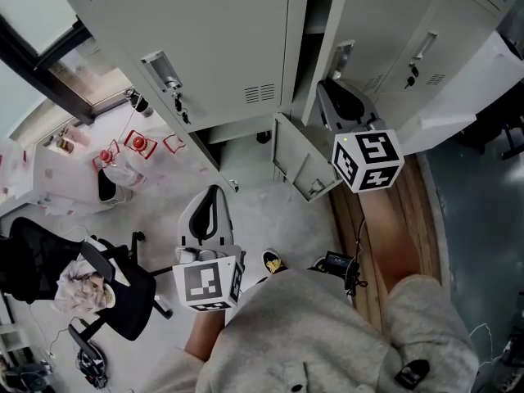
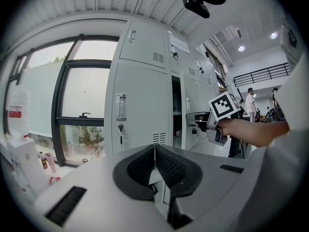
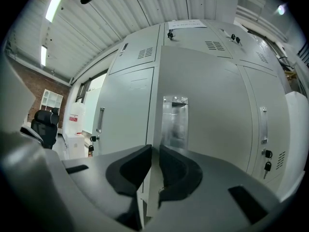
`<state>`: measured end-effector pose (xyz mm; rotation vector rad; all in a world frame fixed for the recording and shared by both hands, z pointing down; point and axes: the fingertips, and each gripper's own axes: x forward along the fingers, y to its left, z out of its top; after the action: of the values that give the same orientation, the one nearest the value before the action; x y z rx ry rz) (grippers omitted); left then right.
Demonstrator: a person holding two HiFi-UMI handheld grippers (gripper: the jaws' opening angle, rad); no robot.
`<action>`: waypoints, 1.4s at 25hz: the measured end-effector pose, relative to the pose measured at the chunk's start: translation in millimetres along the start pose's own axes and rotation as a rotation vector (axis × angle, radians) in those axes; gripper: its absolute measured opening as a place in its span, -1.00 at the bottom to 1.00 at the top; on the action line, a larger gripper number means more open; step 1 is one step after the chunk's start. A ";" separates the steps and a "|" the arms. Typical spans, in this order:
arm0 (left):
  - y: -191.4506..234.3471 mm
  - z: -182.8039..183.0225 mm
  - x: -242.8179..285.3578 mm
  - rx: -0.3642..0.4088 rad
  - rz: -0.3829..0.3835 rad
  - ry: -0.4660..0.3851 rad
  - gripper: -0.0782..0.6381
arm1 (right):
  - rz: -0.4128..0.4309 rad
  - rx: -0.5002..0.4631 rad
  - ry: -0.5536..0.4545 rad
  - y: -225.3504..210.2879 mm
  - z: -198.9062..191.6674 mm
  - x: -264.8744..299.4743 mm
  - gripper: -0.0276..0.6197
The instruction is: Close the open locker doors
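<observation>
In the head view a tall grey locker door (image 1: 327, 31) stands ajar beside a dark gap, and my right gripper (image 1: 327, 88) is at its edge just below the handle (image 1: 342, 56). The right gripper view shows that door edge (image 3: 150, 187) running between the pads, with my right gripper (image 3: 154, 151) shut on it under the chrome handle (image 3: 175, 124). A low locker door (image 1: 299, 166) hangs open near the floor. My left gripper (image 1: 213, 195) is held back from the lockers, shut and empty (image 2: 154, 151). The left gripper view shows the open locker gap (image 2: 177, 115).
Closed lockers with keys in their locks (image 1: 176, 97) stand to the left. A black office chair (image 1: 90, 285) with a cloth on it is at lower left. Red and white items (image 1: 135, 146) lie by the window (image 2: 72, 110). A person (image 2: 251, 100) stands far off.
</observation>
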<state>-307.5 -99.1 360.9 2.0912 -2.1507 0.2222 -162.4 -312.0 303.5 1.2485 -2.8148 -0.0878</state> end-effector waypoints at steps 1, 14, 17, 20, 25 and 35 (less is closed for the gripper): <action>1.5 -0.2 0.3 -0.001 0.003 0.000 -0.75 | 0.002 0.004 0.000 -0.3 0.3 3.1 -0.71; 13.3 -1.7 5.5 -0.008 0.024 0.009 -0.75 | -0.005 0.024 0.018 -10.6 -3.5 42.9 -0.75; 15.7 -2.9 6.5 -0.012 0.026 0.010 -0.75 | -0.019 -0.004 0.027 -11.4 -3.4 52.5 -0.75; 18.3 -5.3 8.4 -0.017 0.028 0.012 -0.75 | -0.029 -0.006 0.035 -13.8 -3.6 60.9 -0.75; 23.3 -6.5 8.1 -0.024 0.031 0.014 -0.75 | -0.052 -0.001 0.042 -16.9 -4.8 67.6 -0.75; 21.1 -6.6 9.1 -0.036 0.025 0.000 -0.75 | -0.063 -0.026 0.042 -17.2 -1.4 60.1 -0.76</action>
<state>-328.9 -106.2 368.9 2.0458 -2.1651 0.1851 -189.9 -368.2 305.6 1.3176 -2.7306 -0.0995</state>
